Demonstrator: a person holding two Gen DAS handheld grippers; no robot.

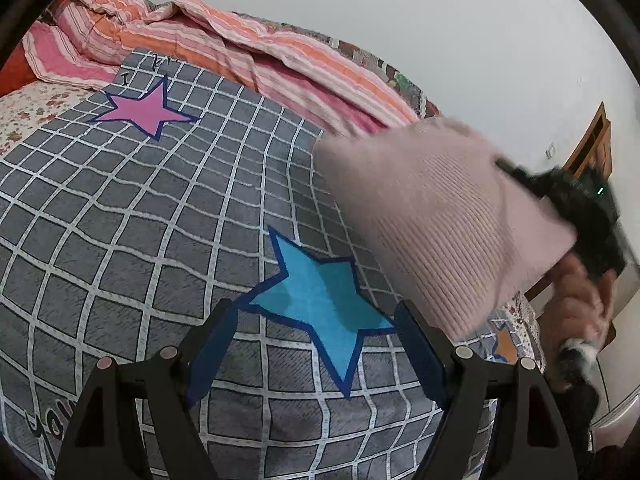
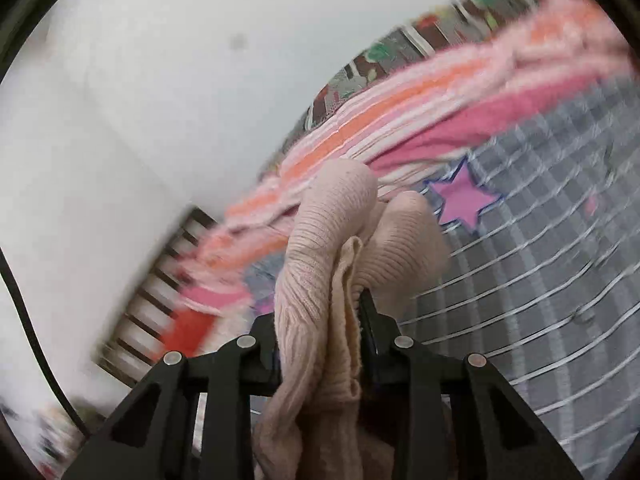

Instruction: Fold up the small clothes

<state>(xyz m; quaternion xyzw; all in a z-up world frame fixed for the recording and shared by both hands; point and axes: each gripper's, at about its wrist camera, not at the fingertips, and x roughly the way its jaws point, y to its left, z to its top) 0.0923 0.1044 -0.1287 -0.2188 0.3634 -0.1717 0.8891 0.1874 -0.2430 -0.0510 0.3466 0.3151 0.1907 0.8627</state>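
Observation:
A pale pink ribbed knit garment [image 1: 436, 216] hangs in the air at the right of the left wrist view, blurred by motion. My right gripper [image 1: 520, 176] holds it from the right side. In the right wrist view the right gripper [image 2: 324, 316] is shut on the bunched knit garment [image 2: 332, 240], which bulges out above the jaws. My left gripper [image 1: 316, 340] is open and empty, low over the grey checked bed cover [image 1: 140, 220] near its blue star [image 1: 320, 300].
A pink and orange striped quilt [image 1: 240, 48] is bunched along the far side of the bed. A pink star [image 1: 144, 112] marks the cover further away. A white wall lies behind; a wooden door [image 1: 596, 148] stands at the right. A slatted headboard [image 2: 152, 300] shows in the right wrist view.

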